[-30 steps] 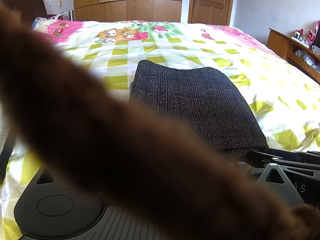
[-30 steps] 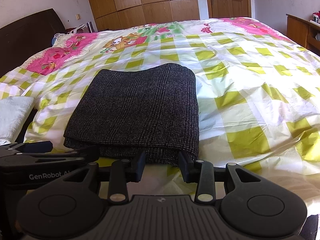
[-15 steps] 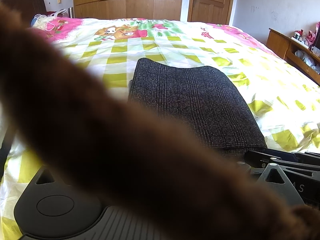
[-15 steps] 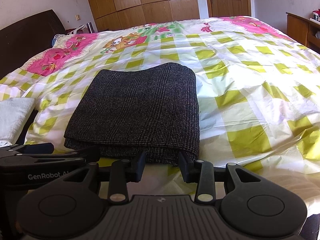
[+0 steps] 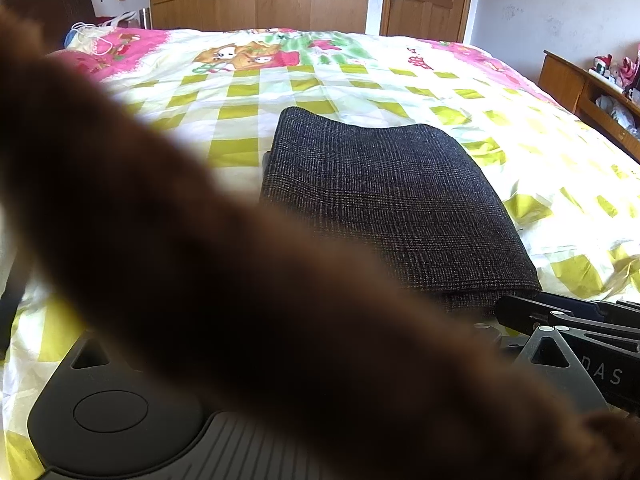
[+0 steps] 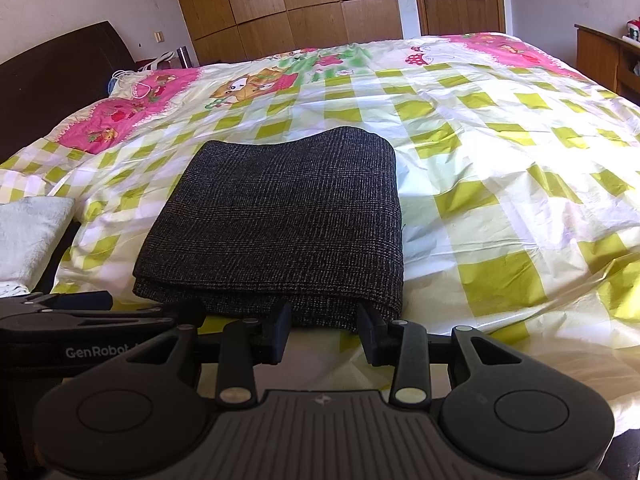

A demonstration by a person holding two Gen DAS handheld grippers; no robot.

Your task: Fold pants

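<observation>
Since fold looks done: just back both tools off level, no snagging the near hem.
Right tool (image 6: 324, 334): jaws parted, holding nothing, tips just at the pants' near edge.
Left tool (image 6: 104, 312): beside right tool, on its left; grip state can't tell, own cam blocked by a brown blur.
Pants (image 6: 280, 220): right ahead of tools, on bed (image 6: 500, 208); dark grey weave, neat thick rectangle, layers showing at near edge, far edge rounded.

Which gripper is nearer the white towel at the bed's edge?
Left. The left gripper sits just beside the towel; the right gripper is further over, at the pants.
</observation>
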